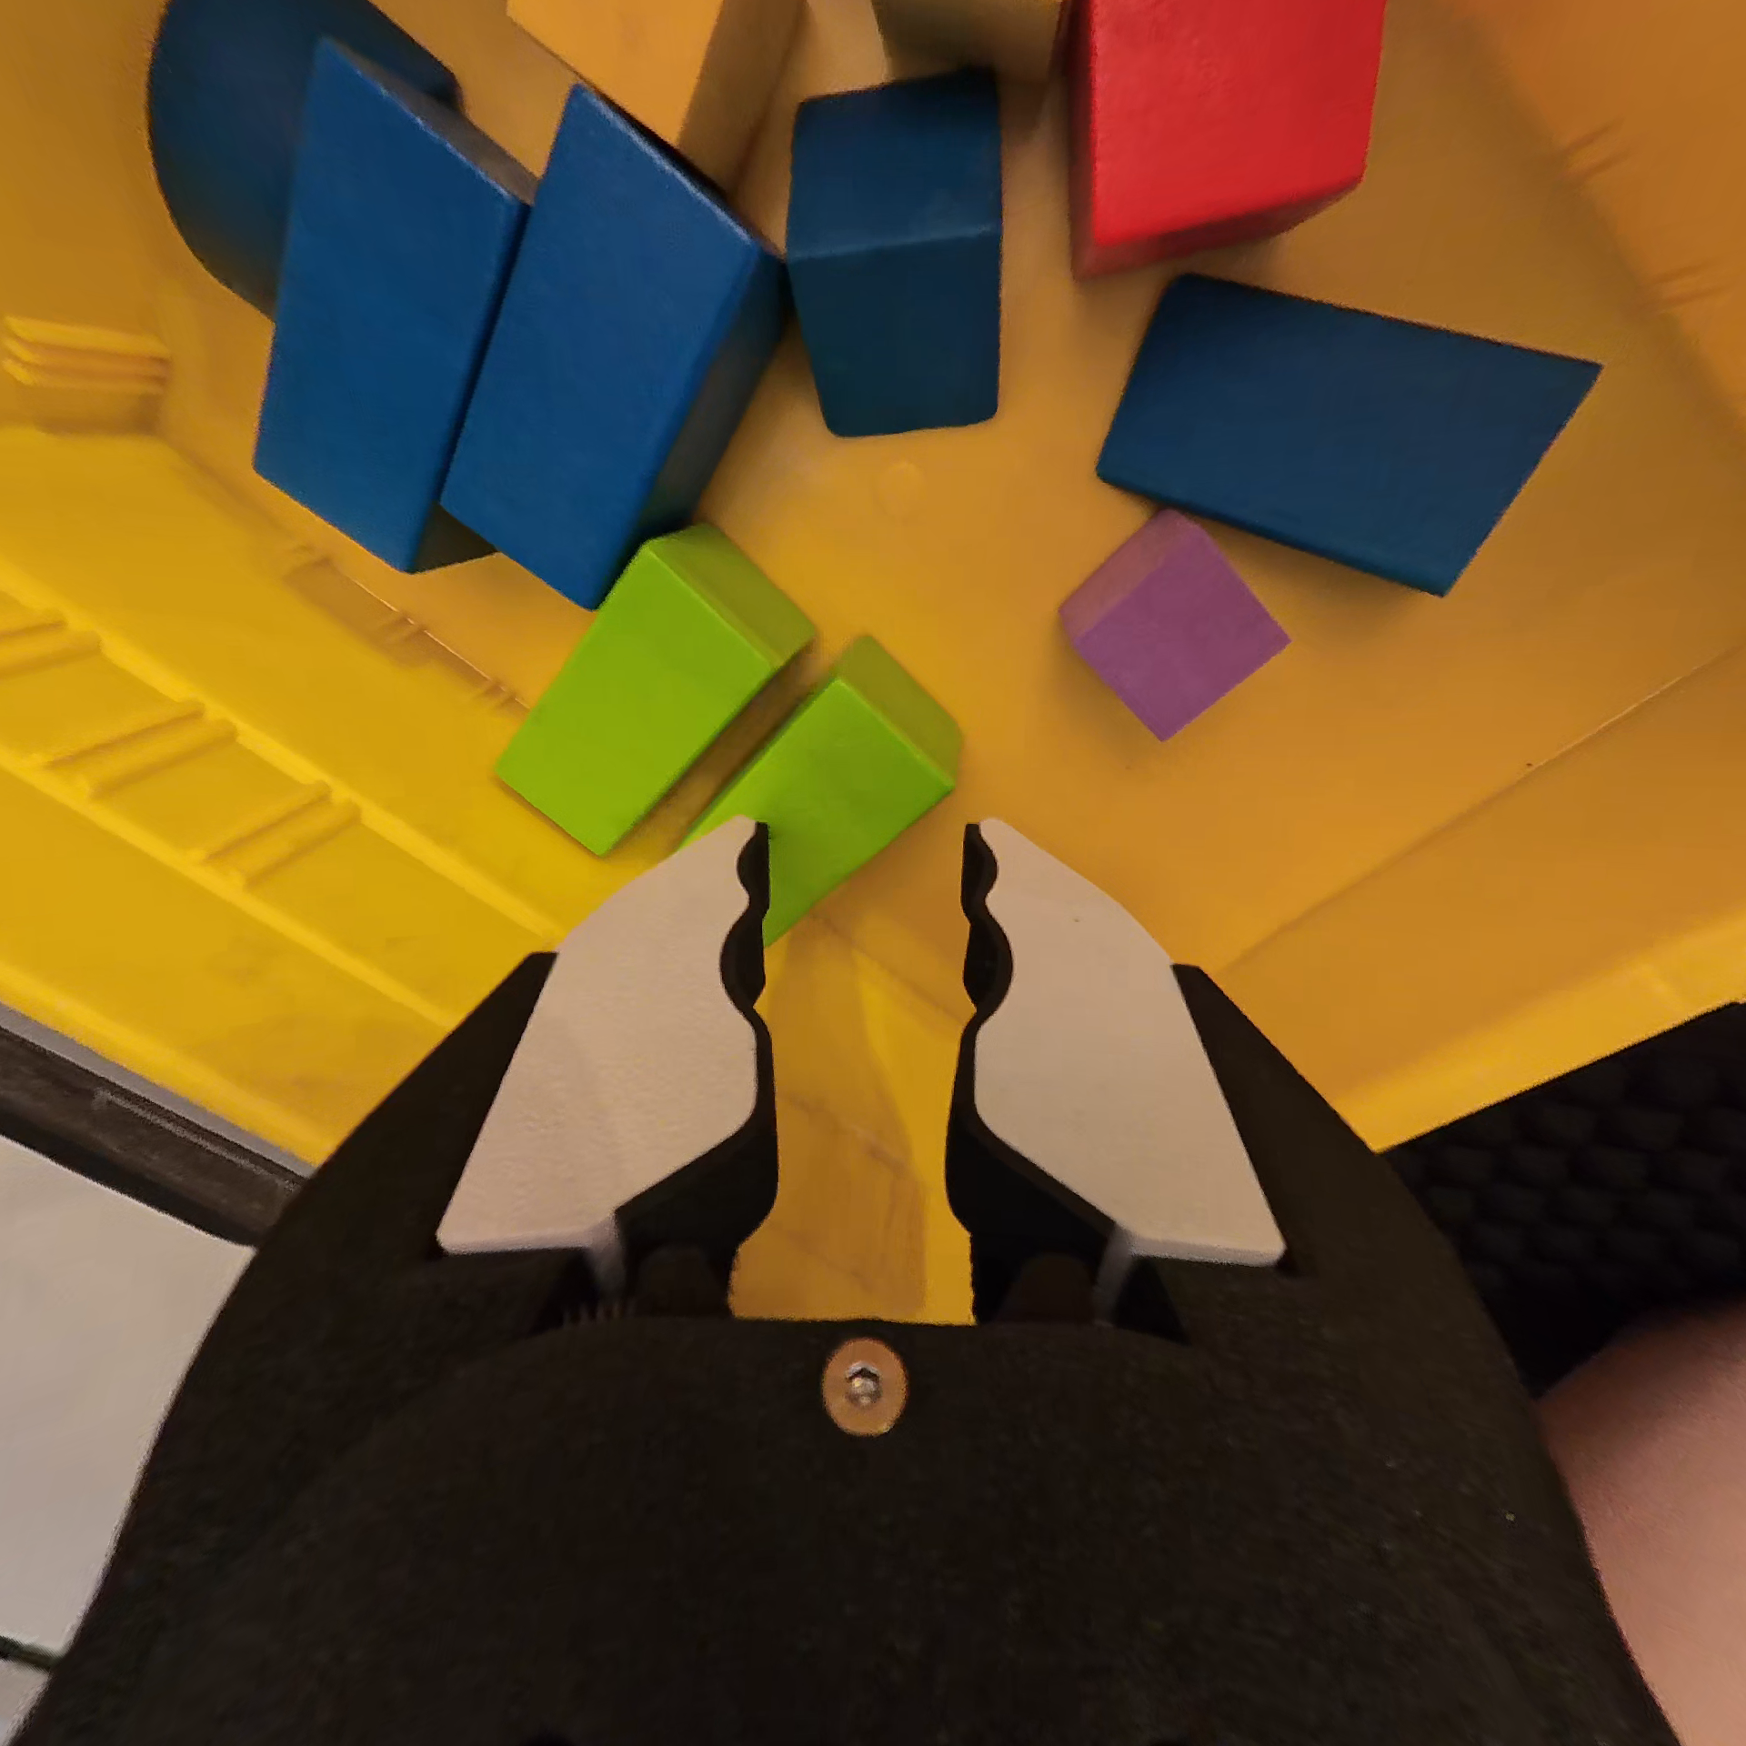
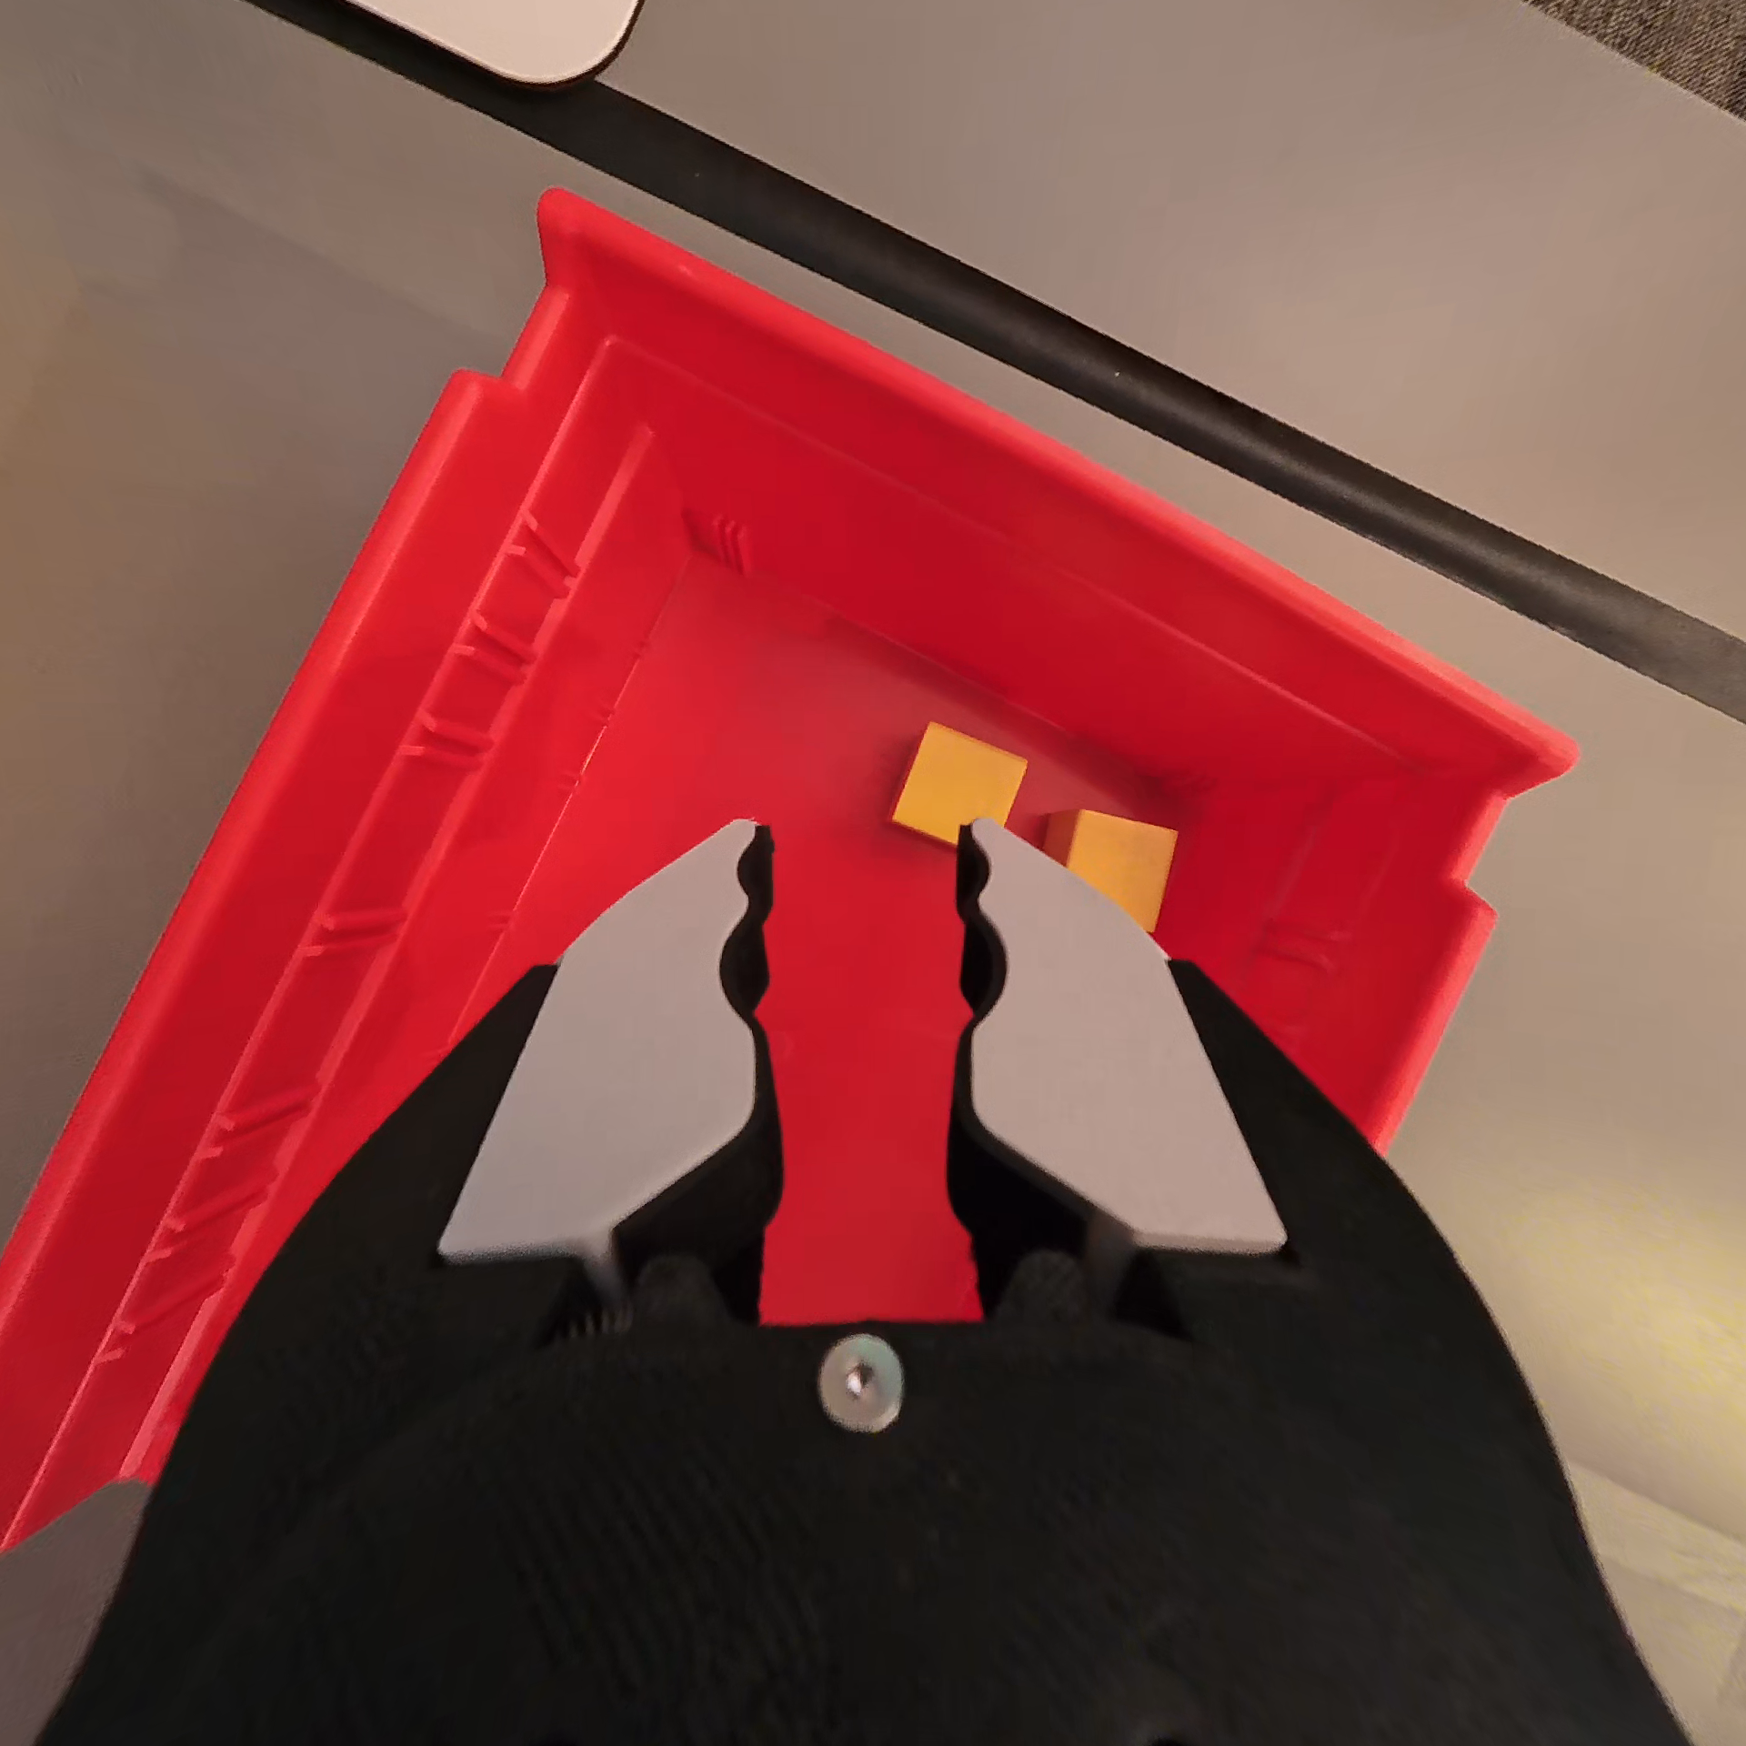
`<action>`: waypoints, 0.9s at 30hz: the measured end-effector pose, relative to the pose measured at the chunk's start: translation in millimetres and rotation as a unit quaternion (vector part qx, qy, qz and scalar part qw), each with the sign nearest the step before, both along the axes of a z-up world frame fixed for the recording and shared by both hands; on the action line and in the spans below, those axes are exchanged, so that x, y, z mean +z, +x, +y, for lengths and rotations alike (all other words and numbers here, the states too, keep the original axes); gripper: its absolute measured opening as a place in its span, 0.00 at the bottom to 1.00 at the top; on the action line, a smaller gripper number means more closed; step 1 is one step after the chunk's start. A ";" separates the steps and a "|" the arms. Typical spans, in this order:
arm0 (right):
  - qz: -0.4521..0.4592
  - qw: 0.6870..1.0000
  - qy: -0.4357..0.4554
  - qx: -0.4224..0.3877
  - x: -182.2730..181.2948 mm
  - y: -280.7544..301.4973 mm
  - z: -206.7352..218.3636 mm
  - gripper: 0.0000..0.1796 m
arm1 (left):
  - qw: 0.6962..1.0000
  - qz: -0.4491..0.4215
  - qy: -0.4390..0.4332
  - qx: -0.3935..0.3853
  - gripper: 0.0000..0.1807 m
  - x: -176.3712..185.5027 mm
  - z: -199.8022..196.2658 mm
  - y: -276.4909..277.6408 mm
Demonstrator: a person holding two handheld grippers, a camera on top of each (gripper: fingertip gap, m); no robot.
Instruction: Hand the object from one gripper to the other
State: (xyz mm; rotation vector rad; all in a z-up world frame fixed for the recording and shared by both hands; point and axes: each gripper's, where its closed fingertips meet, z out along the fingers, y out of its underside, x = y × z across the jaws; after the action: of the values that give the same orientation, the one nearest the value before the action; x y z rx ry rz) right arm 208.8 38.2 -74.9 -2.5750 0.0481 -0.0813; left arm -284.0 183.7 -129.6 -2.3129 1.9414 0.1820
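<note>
In the left wrist view my left gripper (image 1: 864,836) is open and empty above a yellow bin (image 1: 236,879). Its left fingertip overlaps the nearer of two green blocks (image 1: 841,784); the other green block (image 1: 652,690) lies beside it. A purple cube (image 1: 1176,628) lies to the right. Several blue blocks (image 1: 614,350), a red block (image 1: 1219,113) and an orange block (image 1: 661,57) lie farther in. In the right wrist view my right gripper (image 2: 864,836) is open and empty above a red bin (image 2: 453,756) that holds two orange cubes (image 2: 959,779) (image 2: 1124,860).
The red bin stands on a grey table (image 2: 189,378) with a dark edge strip (image 2: 1228,406) behind it. A pale rounded object (image 2: 510,38) lies at the top left. Black textured padding (image 1: 1587,1181) lies right of the yellow bin.
</note>
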 end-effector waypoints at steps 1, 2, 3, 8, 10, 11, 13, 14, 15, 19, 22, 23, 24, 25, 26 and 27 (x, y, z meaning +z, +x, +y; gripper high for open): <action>0.000 1.000 -0.001 0.000 -0.3 0.0 -0.2 0.21 | 1.000 0.004 -0.004 -0.006 0.21 0.3 -3.3 -0.7; -0.001 1.000 -0.002 0.001 -0.6 -0.1 -0.2 0.21 | 1.000 0.002 -0.008 -0.013 0.21 0.5 -6.2 0.2; -0.001 1.000 -0.002 0.002 -0.8 -0.2 -0.2 0.21 | 1.000 -0.003 -0.009 -0.018 0.20 1.3 -7.4 2.4; -0.002 1.000 -0.009 0.008 -2.9 -1.8 -0.8 0.21 | 1.000 -0.013 -0.006 -0.018 0.23 1.2 -4.4 5.6; -0.003 1.000 -0.011 0.012 -3.7 -2.8 -0.8 0.21 | 1.000 -0.012 -0.003 -0.024 0.25 -0.9 -3.2 5.7; -0.003 1.000 -0.013 0.014 -4.3 -3.5 -0.9 0.21 | 1.000 -0.015 -0.002 -0.025 0.25 -0.7 -2.8 6.7; -0.005 1.000 -0.018 0.017 -5.8 -4.1 -1.4 0.21 | 0.999 -0.024 -0.001 -0.027 0.28 -1.6 -1.4 9.8; -0.004 1.000 -0.020 0.019 -6.6 -5.0 -1.6 0.21 | 0.999 -0.028 -0.007 -0.026 0.29 -3.0 -2.2 11.1; 0.000 1.000 -0.022 0.021 -7.4 -6.6 -1.7 0.21 | 0.999 -0.029 -0.014 -0.027 0.29 -5.1 -3.6 10.9; 0.005 0.999 -0.026 0.028 -9.4 -10.6 -1.7 0.21 | 1.000 -0.004 -0.021 -0.018 0.28 -12.0 -3.4 2.4; 0.004 0.999 -0.030 0.033 -10.4 -12.9 -1.6 0.21 | 1.000 0.009 -0.018 -0.018 0.28 -13.0 -3.7 0.9; 0.005 0.999 -0.030 0.035 -10.6 -13.6 -1.5 0.21 | 1.000 0.013 -0.017 -0.017 0.28 -13.1 -3.8 0.3; 0.005 0.999 -0.031 0.036 -10.7 -14.2 -1.3 0.21 | 1.000 0.018 -0.015 -0.016 0.28 -13.4 -3.6 -0.2; 0.004 0.999 -0.031 0.037 -10.9 -14.6 -1.1 0.21 | 1.000 0.022 -0.016 -0.015 0.29 -14.4 -3.9 -0.6; 0.003 0.999 -0.032 0.038 -11.1 -14.9 -1.1 0.21 | 0.999 0.025 -0.019 -0.014 0.30 -15.6 -4.9 -0.9; 0.002 0.999 -0.033 0.040 -11.6 -15.2 -1.2 0.21 | 0.999 0.027 -0.023 -0.012 0.31 -16.7 -5.9 -0.8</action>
State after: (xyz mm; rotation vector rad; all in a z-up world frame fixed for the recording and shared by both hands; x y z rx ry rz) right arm 193.6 36.9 -86.6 -2.6405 -0.0563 -0.0479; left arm -284.7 177.8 -146.2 -2.3365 2.0183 0.2022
